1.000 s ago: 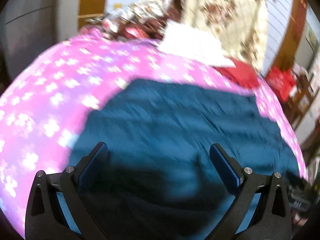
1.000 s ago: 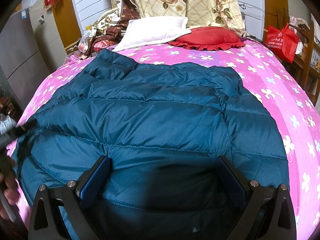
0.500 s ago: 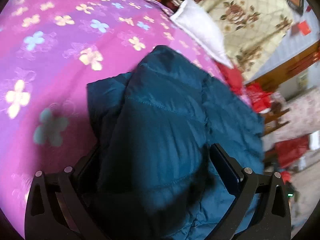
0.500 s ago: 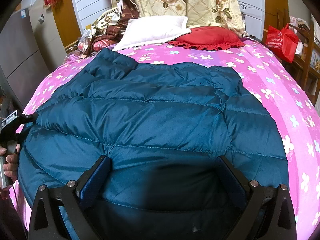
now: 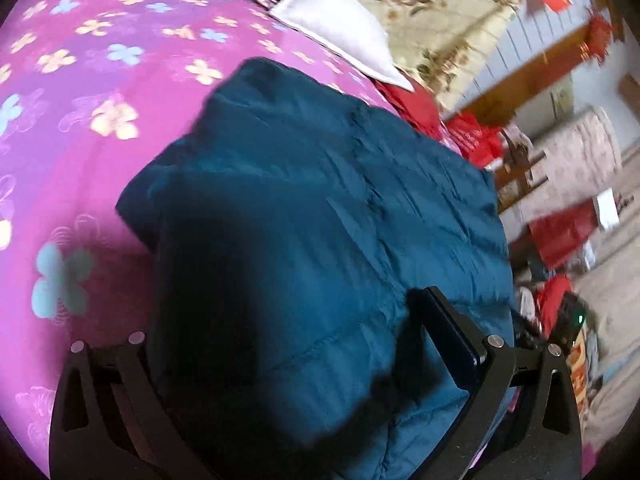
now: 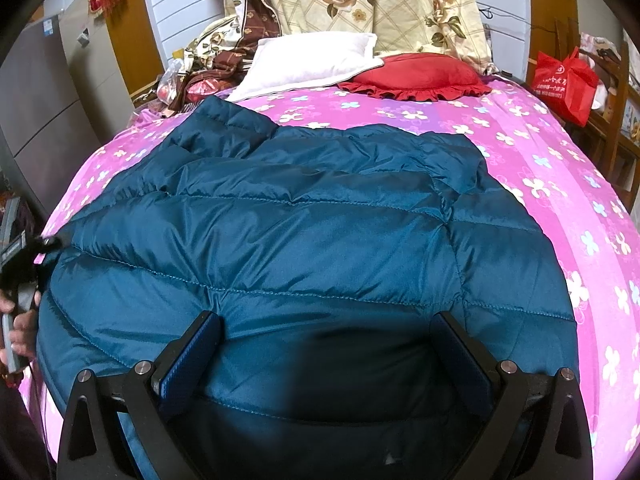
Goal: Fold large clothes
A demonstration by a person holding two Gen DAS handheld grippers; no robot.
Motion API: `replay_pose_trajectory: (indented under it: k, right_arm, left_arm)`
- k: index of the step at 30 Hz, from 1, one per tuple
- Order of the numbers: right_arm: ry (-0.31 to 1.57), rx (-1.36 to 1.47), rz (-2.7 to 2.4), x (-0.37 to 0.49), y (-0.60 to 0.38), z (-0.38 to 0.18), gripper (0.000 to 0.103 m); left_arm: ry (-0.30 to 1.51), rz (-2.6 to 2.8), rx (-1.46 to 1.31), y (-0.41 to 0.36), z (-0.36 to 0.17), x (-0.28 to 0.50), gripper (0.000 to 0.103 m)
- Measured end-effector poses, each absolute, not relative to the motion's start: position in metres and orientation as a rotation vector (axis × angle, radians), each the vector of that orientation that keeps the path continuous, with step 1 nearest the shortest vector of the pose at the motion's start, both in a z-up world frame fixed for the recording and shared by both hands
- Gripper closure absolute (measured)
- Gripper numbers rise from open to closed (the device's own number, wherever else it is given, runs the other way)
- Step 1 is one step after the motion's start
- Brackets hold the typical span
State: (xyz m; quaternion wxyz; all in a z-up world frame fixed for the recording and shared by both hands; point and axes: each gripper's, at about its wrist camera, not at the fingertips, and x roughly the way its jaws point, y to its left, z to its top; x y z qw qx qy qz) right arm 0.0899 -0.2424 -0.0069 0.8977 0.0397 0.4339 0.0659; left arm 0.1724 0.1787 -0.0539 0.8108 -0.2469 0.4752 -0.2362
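Across the pink bed, centre frame, jacket lies flat; left gripper straddles its left edge, jaws wide, fabric bulging between; right gripper hovers wide at the hem; advice: close on the full edge thickness before lifting over.

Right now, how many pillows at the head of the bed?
2. A white rectangular pillow lies left; a red ruffled pillow sits right, touching its corner. More may hide under the floral bedding pile behind.
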Motion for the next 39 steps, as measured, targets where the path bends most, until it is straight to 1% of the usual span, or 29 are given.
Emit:
replay_pose_trajectory:
  k: [4,6,8,10,11,12,13,15,16,18,19,21,22,27,33,34,35,37,38,39]
  right_arm:
    - [0.899,0.082,0.135,0.09,-0.242,-0.007,0.0]
    - [0.9,0.081,0.134,0.091,-0.243,-0.008,0.0]
    - [0.904,0.078,0.134,0.091,-0.241,-0.007,0.0]
    - [0.922,0.079,0.143,0.093,-0.244,-0.004,0.0]
    - [0.914,0.085,0.148,0.093,-0.246,0.001,0.002]
    - [0.883,0.091,0.139,0.092,-0.25,0.009,0.004]
    - [0.813,0.116,0.096,0.089,-0.267,0.023,0.005]
    - [0.746,0.2,0.006,0.084,-0.304,0.036,0.005]
    - [0.746,0.24,-0.006,0.084,-0.319,0.036,0.004]
    - [0.846,0.3,0.063,0.097,-0.345,0.017,0.004]
    - [0.89,0.266,0.063,0.102,-0.349,0.01,0.004]
    - [0.963,0.103,-0.013,0.109,-0.352,-0.006,0.005]
    - [0.983,0.096,0.003,0.112,-0.361,-0.014,0.001]
    - [1.053,0.392,0.186,0.122,-0.407,-0.047,0.0]
    - [0.96,0.391,0.451,0.126,-0.411,-0.053,0.0]
    - [0.949,0.407,0.53,0.128,-0.408,-0.055,0.006]
    - [0.937,0.414,0.571,0.126,-0.406,-0.056,0.009]
    - [0.926,0.449,0.613,0.126,-0.409,-0.061,0.021]
    - [0.924,0.456,0.612,0.127,-0.411,-0.062,0.029]
    - [0.921,0.456,0.6,0.127,-0.414,-0.063,0.033]
  left_arm:
    - [0.958,-0.437,-0.638,0.195,-0.057,0.181,0.002]
    - [0.957,-0.417,-0.611,0.19,-0.055,0.182,0.003]
    - [0.976,-0.392,-0.526,0.179,-0.051,0.181,0.014]
    - [0.98,-0.379,-0.505,0.178,-0.051,0.179,0.022]
    - [0.977,-0.374,-0.504,0.18,-0.051,0.177,0.027]
    - [0.973,-0.365,-0.5,0.181,-0.051,0.175,0.029]
    - [0.973,-0.354,-0.489,0.18,-0.05,0.174,0.029]
    - [0.971,-0.324,-0.45,0.177,-0.049,0.171,0.028]
    - [0.972,-0.308,-0.432,0.174,-0.049,0.17,0.024]
    - [0.986,-0.291,-0.409,0.171,-0.051,0.169,0.02]
    - [0.993,-0.292,-0.415,0.172,-0.052,0.169,0.019]
    - [0.998,-0.296,-0.426,0.174,-0.052,0.17,0.018]
    - [0.999,-0.295,-0.424,0.173,-0.052,0.17,0.018]
    - [0.999,-0.287,-0.419,0.172,-0.051,0.168,0.016]
    - [0.994,-0.291,-0.392,0.166,-0.05,0.169,0.01]
    - [0.993,-0.29,-0.385,0.166,-0.05,0.17,0.01]
    - [0.991,-0.287,-0.385,0.165,-0.05,0.17,0.01]
    - [0.991,-0.284,-0.376,0.164,-0.05,0.17,0.01]
    - [0.988,-0.279,-0.375,0.164,-0.05,0.17,0.014]
    - [0.982,-0.262,-0.375,0.165,-0.049,0.17,0.019]
